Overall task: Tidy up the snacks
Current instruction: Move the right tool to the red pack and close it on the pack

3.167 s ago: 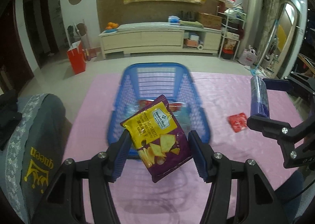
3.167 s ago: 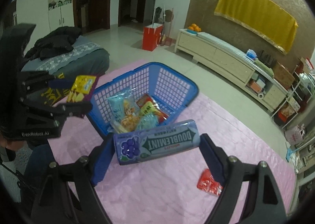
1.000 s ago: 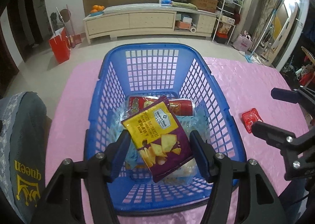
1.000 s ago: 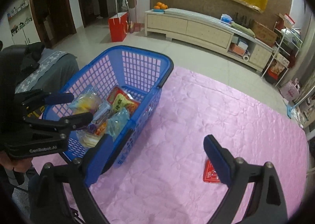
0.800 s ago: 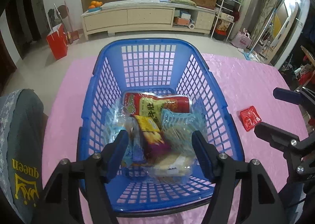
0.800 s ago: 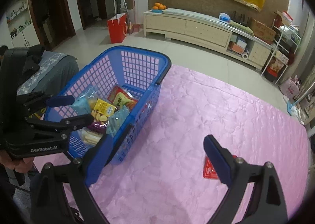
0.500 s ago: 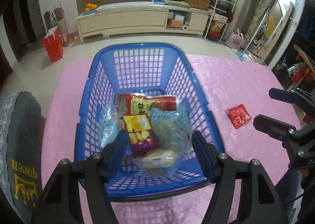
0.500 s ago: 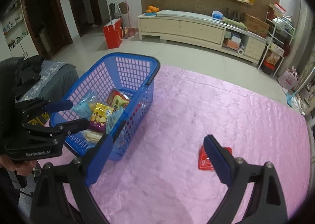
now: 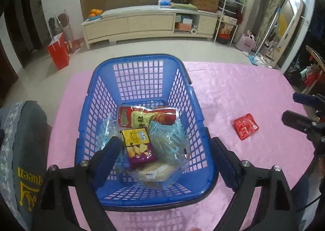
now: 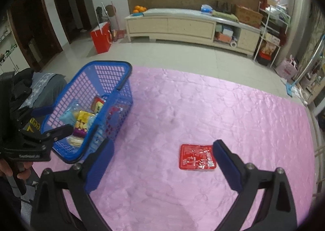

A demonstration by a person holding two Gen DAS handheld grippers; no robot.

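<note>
Left wrist view: my left tool [image 9: 164,150] has just sprung wide, nothing gripped, above the blue plastic lattice basket [image 9: 195,97].

Right wrist view: my right tool [image 10: 162,150], released and nearer, frames the flat red foil snack packet [image 10: 196,157] on the pink counter [image 10: 223,109], long axis crosswise.

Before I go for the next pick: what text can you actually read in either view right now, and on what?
"queen", upside down: grey cushion.
"GenRobot.AI", blurred: left tongs body.
Yellow-purple chip bag: label too small.
Red-green packet: characters unclear.
Red packet on pink cloth: print unreadable.
</note>
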